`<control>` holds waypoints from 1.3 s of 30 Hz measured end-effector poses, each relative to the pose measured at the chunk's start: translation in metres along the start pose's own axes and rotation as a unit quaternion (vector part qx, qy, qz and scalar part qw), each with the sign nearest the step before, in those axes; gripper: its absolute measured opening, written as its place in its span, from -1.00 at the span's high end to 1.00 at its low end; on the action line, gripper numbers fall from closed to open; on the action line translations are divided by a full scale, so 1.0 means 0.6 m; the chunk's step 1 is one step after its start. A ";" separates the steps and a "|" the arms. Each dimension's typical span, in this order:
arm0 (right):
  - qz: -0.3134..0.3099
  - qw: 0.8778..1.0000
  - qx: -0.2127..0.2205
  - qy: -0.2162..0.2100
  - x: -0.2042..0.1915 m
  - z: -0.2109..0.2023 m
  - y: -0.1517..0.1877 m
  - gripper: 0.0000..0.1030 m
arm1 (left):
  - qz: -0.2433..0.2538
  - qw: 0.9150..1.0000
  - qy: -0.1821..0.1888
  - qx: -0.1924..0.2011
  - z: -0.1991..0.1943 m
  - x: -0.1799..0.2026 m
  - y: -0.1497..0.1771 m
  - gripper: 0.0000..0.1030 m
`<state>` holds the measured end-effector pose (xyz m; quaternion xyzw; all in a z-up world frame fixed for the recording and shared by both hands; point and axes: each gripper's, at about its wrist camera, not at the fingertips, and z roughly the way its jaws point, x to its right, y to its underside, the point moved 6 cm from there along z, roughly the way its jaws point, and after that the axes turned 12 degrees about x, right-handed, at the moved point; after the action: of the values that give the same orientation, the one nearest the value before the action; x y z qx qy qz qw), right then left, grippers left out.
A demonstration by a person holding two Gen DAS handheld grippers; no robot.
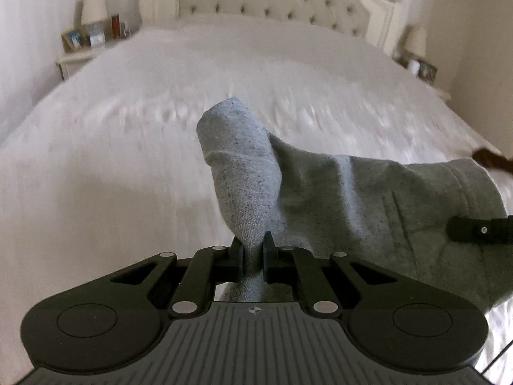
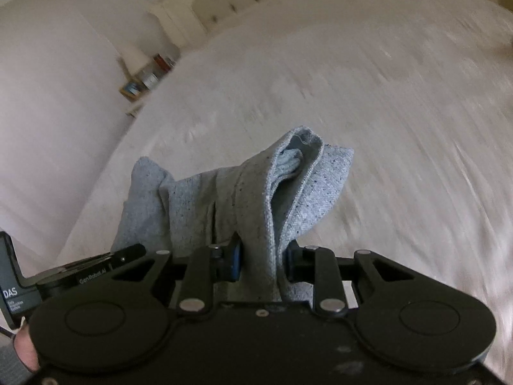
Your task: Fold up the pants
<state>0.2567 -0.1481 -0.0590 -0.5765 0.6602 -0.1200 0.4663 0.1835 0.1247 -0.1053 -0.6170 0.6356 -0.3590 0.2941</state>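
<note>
Grey pants (image 1: 320,192) hang bunched above the white bed (image 1: 128,176), left gripper (image 1: 253,258) clenched on one fold, right gripper (image 2: 261,263) clamped on a thicker hem; level lifting and equal tension should stop the cloth twisting or slipping.

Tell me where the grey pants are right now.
The grey pants hang over the white bed, pinched in both views: one bunch in the left gripper, another in the right gripper.

Left gripper (image 2: 80,272) body reads "GenRobot.AI" and "DAS".
</note>
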 end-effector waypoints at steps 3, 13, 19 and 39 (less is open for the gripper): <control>-0.014 1.000 0.020 0.005 -0.005 0.050 -0.036 0.28 | 0.006 1.000 -0.022 0.002 0.041 -0.013 -0.023 0.69; 0.021 0.983 -0.014 0.181 0.090 0.125 -0.007 0.06 | 0.022 0.993 -0.082 -0.087 0.084 -0.060 0.056 0.66; -0.043 0.992 0.001 0.121 0.024 0.113 0.024 0.09 | 0.020 0.996 -0.045 -0.073 0.078 -0.039 0.052 0.66; -0.092 0.987 -0.058 0.120 0.012 0.132 0.075 0.24 | 0.013 0.988 -0.054 -0.142 0.096 -0.033 0.095 0.67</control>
<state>0.2877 -0.1105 -0.1362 -0.6419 0.6616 -0.1921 0.3366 0.1992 0.1378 -0.1862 -0.6629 0.6712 -0.2273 0.2416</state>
